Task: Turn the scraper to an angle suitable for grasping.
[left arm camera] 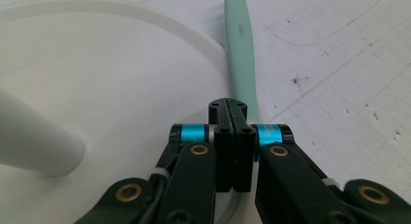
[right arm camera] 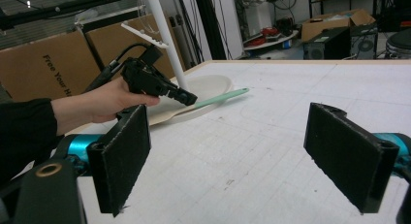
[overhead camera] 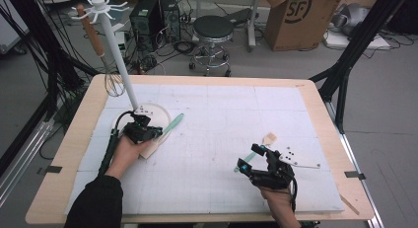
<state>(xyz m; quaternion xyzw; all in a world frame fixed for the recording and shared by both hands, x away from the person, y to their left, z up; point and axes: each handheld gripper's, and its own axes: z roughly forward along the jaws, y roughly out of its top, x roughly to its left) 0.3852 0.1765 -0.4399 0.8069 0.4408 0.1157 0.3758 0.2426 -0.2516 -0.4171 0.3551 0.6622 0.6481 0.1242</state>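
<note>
one mint spatula (left arm camera: 241, 54) clenched in left gripper (left arm camera: 234, 110); right gripper (right arm camera: 242, 156) jaws wide apart, holding nothing.

The spatula (left arm camera: 241, 54) is mint green, with a long thin handle and a small hole at the far end. It lies flat on the white table, slanting up and right. Its near end rests on the edge of the round white stand base (left arm camera: 121, 64).

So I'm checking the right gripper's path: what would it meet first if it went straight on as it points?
Probably the mint spatula held by the left gripper at the white stand base; only bare table lies before it.
</note>
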